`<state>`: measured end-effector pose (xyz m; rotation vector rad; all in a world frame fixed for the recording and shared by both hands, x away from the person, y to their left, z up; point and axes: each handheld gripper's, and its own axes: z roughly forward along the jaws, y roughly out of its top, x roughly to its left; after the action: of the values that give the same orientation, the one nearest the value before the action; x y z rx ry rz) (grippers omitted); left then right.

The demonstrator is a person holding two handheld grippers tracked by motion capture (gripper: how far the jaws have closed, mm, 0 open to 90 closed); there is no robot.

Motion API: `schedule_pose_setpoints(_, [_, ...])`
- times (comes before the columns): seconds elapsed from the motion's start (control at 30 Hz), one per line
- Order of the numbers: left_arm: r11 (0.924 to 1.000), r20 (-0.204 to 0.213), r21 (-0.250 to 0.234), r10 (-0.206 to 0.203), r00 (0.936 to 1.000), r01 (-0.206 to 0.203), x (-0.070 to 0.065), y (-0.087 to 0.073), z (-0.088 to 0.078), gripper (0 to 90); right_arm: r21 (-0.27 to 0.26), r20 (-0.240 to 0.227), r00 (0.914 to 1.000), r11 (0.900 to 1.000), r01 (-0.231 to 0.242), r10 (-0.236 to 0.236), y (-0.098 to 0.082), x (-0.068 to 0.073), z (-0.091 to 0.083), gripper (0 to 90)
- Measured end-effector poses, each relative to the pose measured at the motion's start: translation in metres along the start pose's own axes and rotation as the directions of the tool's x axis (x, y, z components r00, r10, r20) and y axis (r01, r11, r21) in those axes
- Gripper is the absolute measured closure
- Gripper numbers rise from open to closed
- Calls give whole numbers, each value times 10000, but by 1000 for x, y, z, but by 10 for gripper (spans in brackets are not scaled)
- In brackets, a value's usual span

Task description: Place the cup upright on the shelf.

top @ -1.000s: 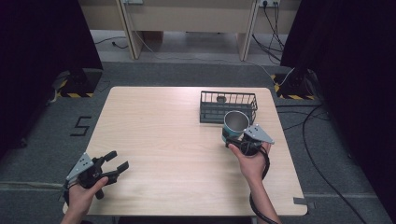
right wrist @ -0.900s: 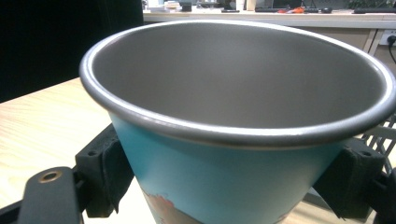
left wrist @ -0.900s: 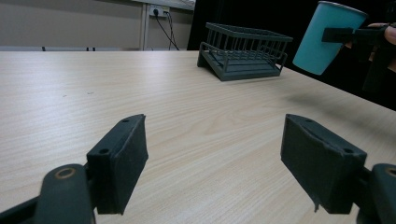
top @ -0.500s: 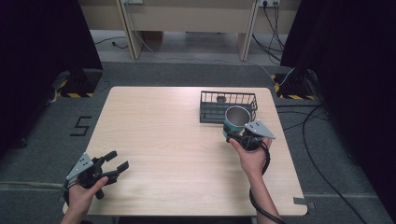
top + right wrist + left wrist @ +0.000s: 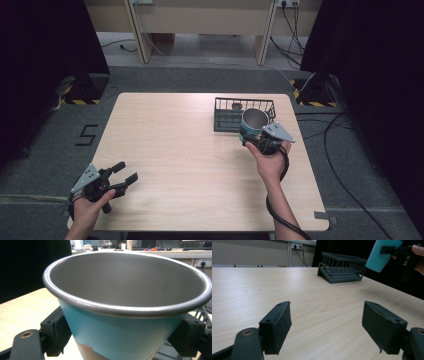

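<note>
A teal cup (image 5: 254,121) with a bare metal inside is held off the table, tilted, just in front of the dark wire basket (image 5: 226,119). My right gripper (image 5: 251,136) is shut on the cup; in the right gripper view both pads press the cup's (image 5: 130,315) teal wall below its rim. The left gripper view shows that cup (image 5: 381,255) at the upper right, above the table, near the basket (image 5: 342,267). My left gripper (image 5: 126,173) rests open at the table's near left corner, nothing between its pads (image 5: 277,328).
The light wooden table (image 5: 170,150) stretches wide between the two hands. A small round thing lies inside the basket at its back. Cables trail over the grey floor to the right, and a desk frame stands behind the table.
The right gripper has carried the cup a little up and away, closer to the basket. The left gripper has stayed still.
</note>
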<state>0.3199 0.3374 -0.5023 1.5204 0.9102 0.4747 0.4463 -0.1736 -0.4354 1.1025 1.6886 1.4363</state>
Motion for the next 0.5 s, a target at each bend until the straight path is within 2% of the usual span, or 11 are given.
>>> schedule_pose_setpoints(0.5, [10000, -6, 5, -4, 10000, 4, 0, 0, 0, 227, -53, 63, 10000, 10000, -42, 42, 8, -2, 9, 176])
